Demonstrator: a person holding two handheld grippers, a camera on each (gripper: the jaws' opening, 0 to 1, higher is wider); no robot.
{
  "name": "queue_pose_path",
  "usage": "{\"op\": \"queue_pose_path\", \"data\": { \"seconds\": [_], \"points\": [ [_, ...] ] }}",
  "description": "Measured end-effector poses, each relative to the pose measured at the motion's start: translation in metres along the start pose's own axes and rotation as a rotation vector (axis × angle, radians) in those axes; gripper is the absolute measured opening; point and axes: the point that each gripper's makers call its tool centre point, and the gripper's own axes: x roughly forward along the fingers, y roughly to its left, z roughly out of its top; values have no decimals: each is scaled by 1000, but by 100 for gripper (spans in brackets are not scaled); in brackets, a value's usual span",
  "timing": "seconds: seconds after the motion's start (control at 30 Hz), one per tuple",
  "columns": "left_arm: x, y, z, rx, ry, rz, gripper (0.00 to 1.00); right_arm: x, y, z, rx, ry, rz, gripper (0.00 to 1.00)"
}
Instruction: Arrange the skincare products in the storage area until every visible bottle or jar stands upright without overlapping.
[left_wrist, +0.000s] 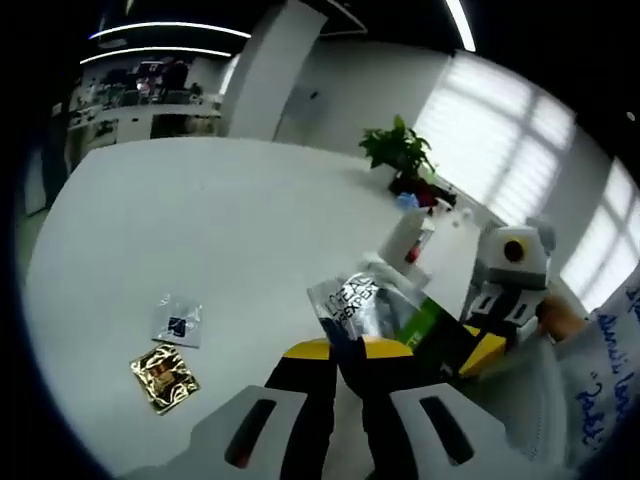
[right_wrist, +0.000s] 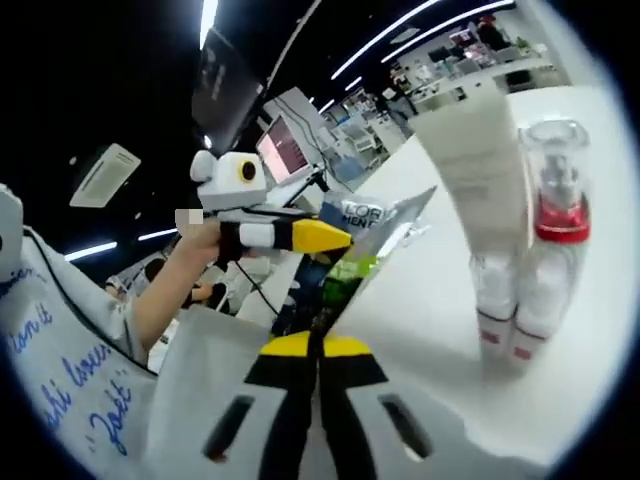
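**Both grippers on one sachet**

The left gripper (left_wrist: 345, 352) and right gripper (right_wrist: 318, 345) each have their jaws closed on the clear sachet (left_wrist: 360, 300), held above the table (left_wrist: 220, 230); a steady, even grip looks wise, lest it tear or slip; two pump bottles (right_wrist: 545, 270) and a tube (right_wrist: 480, 160) stand upright nearby; a gold packet (left_wrist: 164, 377) lies flat, well apart; beyond, a plant (left_wrist: 400, 150), windows, an office.

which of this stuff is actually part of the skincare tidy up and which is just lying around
Job:
clear sachet, shut in both grippers
white tube, upright
pump bottle, upright
gold sachet
small clear sachet

Lying about:
potted plant
monitor
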Motion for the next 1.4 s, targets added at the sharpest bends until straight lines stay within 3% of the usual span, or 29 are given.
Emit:
{"op": "queue_pose_path", "data": {
  "seconds": [0.33,0.6,1.0,1.23,1.4],
  "points": [
    [15,12,-12,-1,72,8,3,6,-14,-10,52,51,-20,2],
    [24,21,-17,-2,108,32,3,14,-22,-11,-15,101,-64,2],
    [33,16,-30,-33,168,31,2,19,-32,-19,-81,161,-82,2],
    [38,13,-35,-51,190,35,0,21,-39,-23,-81,166,-94,2],
    [43,21,-36,-65,187,39,0,22,-45,-26,-87,177,-124,2]
  ]
}}
